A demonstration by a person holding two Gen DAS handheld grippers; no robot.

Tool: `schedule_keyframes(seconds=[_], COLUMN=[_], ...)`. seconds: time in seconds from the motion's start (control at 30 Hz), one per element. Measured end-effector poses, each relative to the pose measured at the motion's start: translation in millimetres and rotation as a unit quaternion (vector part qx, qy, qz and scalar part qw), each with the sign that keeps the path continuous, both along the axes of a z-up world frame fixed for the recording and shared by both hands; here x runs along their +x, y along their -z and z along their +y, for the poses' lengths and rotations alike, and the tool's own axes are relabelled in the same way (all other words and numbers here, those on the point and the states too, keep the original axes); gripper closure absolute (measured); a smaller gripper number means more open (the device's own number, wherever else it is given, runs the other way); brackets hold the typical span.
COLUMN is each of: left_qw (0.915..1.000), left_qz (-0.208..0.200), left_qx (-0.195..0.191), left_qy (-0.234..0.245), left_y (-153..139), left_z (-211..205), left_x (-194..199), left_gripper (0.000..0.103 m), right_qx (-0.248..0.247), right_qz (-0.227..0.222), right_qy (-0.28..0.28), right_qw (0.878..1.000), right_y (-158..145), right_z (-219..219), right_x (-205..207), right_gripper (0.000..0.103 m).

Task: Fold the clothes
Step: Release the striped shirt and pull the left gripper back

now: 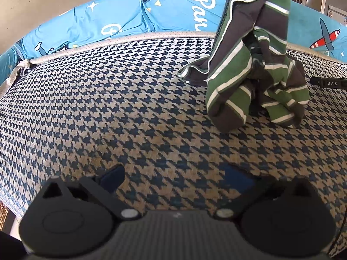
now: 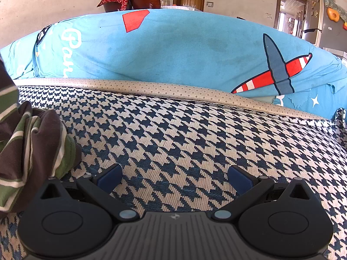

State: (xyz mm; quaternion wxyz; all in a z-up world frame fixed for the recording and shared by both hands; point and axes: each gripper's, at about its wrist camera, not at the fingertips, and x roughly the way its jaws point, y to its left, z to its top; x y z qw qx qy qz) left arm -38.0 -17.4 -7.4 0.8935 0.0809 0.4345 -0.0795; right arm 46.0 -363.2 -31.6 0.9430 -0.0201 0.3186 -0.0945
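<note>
One striped garment [image 1: 256, 69], green, dark brown and white, hangs bunched from above the frame, its lower folds resting on the houndstooth cushion [image 1: 121, 108]. From the left gripper [image 1: 175, 179] it sits ahead and to the right, well apart from the fingers; from the right gripper [image 2: 174, 177] it lies just to the left, close beside the left finger [image 2: 109, 177]. What holds its top cannot be told. Both grippers stand wide, nothing between their blue pads, hovering low over the cushion. Beyond the cushion's dotted beige piping [image 2: 164, 90] rises a blue backrest cover [image 2: 173, 49] printed with a red-and-white aeroplane.
</note>
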Motion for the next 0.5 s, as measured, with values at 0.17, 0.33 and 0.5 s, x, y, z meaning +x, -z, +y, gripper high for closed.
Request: schedule_keyframes(seconds=[0.17, 0.33, 0.5], left_qw=[0.9999, 0.9999, 1.0], left_qz=[-0.001, -0.002, -0.001], left_qx=[0.005, 0.005, 0.001], left_qy=[0.014, 0.016, 0.001], left_y=[0.2, -0.8, -1.8], left_z=[5.1, 8.2, 7.5], left_x=[-17.6, -20.9, -4.1], left_gripper=[0.0, 0.0, 0.0], right_qx=[0.0, 0.0, 0.0], right_qz=[0.0, 0.0, 0.0], right_qy=[0.0, 0.0, 0.0], right_qw=[1.0, 1.0, 1.0], right_y=[0.0, 0.0, 0.0], right_z=[-0.1, -0.1, -0.2], right_x=[0.0, -0.1, 0.0], right_gripper=[0.0, 0.0, 0.0])
